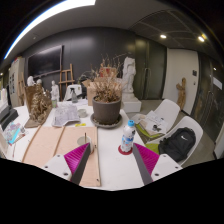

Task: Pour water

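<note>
While the white, smooth-topped counter [112,168] fills most of the view, the room beyond it is dim, with dark walls and a long bright ceiling light. On the counter, the largest thing is a dark round pot holding dry, spiky brown stems [106,100], standing well beyond the tool. To its side lie flat tan boards of wood or card [45,143], matte and rectangular. Pale chairs with curved backs [182,138] stand along the counter's far side.

Smaller than these is the clear plastic water bottle with a blue label and white cap [128,135], upright on a small reddish round coaster [125,150], just ahead of the tool and near its right finger. It looks light, smooth and slightly ribbed, likely to dent under a hard squeeze.

The tool [112,160] is spread wide, its 2 dark fingers with magenta pads [76,157] well apart and holding nothing.

By judgement, the task is at the approach step: no grasp is made yet. The next move calls for bringing the fingers to either side of the bottle's body, closing gently, then finding a vessel to pour into; none is clearly visible.
</note>
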{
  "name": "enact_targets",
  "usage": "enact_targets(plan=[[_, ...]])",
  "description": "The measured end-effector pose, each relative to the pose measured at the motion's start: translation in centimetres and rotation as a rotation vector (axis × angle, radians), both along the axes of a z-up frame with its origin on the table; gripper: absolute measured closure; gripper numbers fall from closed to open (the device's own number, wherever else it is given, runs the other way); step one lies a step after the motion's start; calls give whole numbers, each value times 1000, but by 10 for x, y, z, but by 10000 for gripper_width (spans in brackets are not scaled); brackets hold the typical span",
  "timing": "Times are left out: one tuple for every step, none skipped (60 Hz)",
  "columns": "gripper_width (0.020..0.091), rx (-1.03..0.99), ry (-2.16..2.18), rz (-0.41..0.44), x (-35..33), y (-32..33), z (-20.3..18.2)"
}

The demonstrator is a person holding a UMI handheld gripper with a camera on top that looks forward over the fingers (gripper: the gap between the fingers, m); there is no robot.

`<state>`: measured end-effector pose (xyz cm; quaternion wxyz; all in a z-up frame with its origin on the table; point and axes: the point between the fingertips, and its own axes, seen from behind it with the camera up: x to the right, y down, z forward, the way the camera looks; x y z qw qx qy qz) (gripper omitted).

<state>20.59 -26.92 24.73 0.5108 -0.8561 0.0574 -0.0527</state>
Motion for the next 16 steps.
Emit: enact_targets(plan=[[248, -1, -3, -4, -1, -2, 1], [250, -2, -6, -8, -2, -3, 2], [249, -1, -9, -9, -4, -4, 4], [247, -1, -10, -9, -6, -6, 5], [248, -1, -7, -7, -8, -7, 6], [248, -1, -5, -7, -10, -8, 7], [249, -1, -4, -9, -11, -8, 8], [246, -1, -3, -11, -13, -10, 8], [246, -2, -3, -12, -14, -11, 9], [247, -4, -7, -14, -15, -12, 9], [245, -7, -15, -16, -15, -13, 9], [246, -9, -25, -18, -16, -14, 9], [244, -9, -35, -18, -16, -15, 10], [246, -8, -42, -19, -18, -12, 10], [245, -4, -48, -21, -19, -12, 12], [246, 0, -49, -23, -20, -12, 14]])
